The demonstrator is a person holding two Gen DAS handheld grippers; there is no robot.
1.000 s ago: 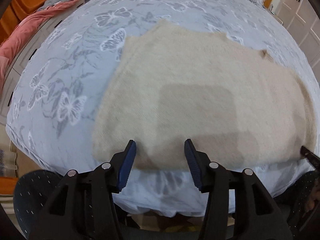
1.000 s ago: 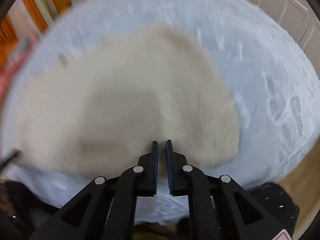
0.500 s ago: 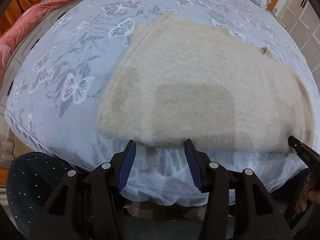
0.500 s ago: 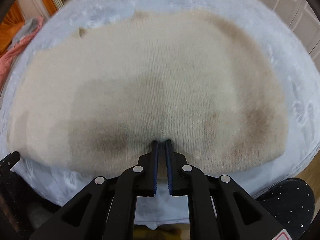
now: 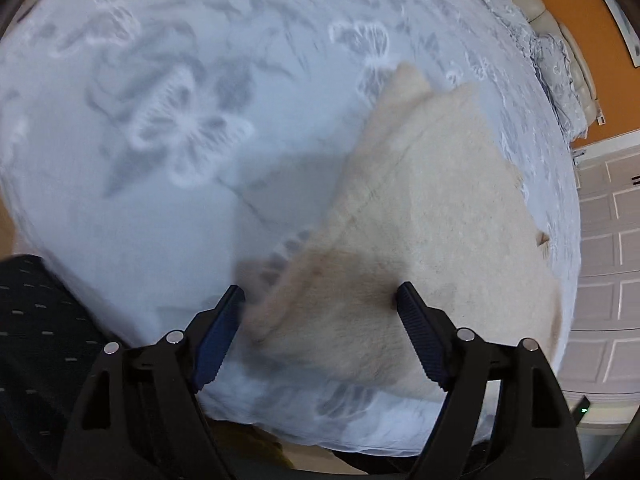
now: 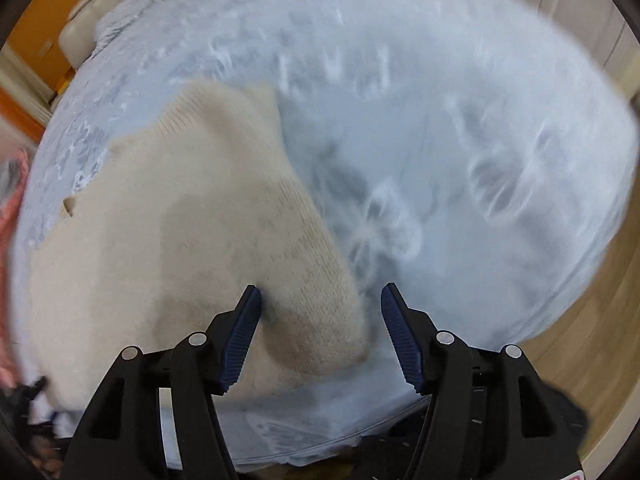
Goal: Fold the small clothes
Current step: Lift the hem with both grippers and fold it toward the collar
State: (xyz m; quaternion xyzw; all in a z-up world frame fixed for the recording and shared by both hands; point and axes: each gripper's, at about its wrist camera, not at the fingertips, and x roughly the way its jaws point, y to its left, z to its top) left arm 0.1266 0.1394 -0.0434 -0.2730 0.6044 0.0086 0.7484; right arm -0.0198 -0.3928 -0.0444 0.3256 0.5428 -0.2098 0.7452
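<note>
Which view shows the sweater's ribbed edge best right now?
The right wrist view: the cream sweater shows its ribbed edge fairly sharply at the far end. The left wrist view shows the sweater too, but blurred, with no ribbing readable.

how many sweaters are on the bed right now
1: the cream sweater lies flat at the near edge of the bed; nothing shows whether another lies beyond the views.

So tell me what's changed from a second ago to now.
Both grippers swung out to opposite near corners of the cream sweater. The left gripper now straddles one corner, the right gripper the other, and both sets of jaws are opening; the right was nearly shut before. Neither grips the fabric yet. The sweater stays flat on the butterfly bedspread.
</note>
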